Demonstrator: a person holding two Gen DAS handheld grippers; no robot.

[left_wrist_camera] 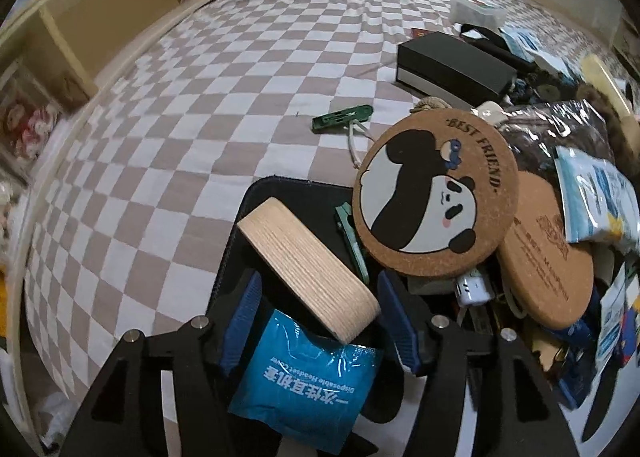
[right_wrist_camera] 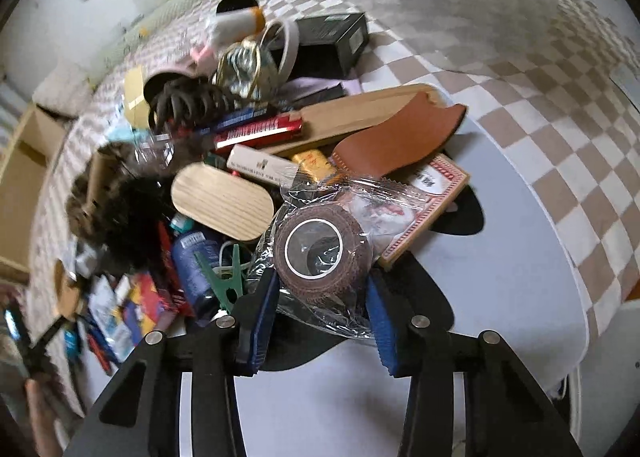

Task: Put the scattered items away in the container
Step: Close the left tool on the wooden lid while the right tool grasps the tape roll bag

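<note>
Checked bedspread (left_wrist_camera: 168,161) underneath, pink and white. Gripped, with the right gripper (right_wrist_camera: 322,277), a brown tape roll (right_wrist_camera: 322,247) bagged in loose clear wrap, pads pressed to either side. Could have lost it: slick film, round body, likely to squirm out and drop onto the heap just ahead. Kept the left gripper (left_wrist_camera: 320,281) spread wide above the black container (left_wrist_camera: 276,187), with a wooden block (left_wrist_camera: 308,261) tilted between the fingers and a blue packet (left_wrist_camera: 304,385) nearer the wrist; could not tell whether either was pinched or merely lay there. Might have seen the block slide off if knocked, propped as it was. Just right of those fingers, found a panda coaster (left_wrist_camera: 434,197) leaning over the container's rim and covering part of the opening, with a green clip (left_wrist_camera: 352,241) partly under it. Further ahead, spotted another clip (left_wrist_camera: 342,117) loose on the cloth and a black box (left_wrist_camera: 452,65) beyond.
</note>
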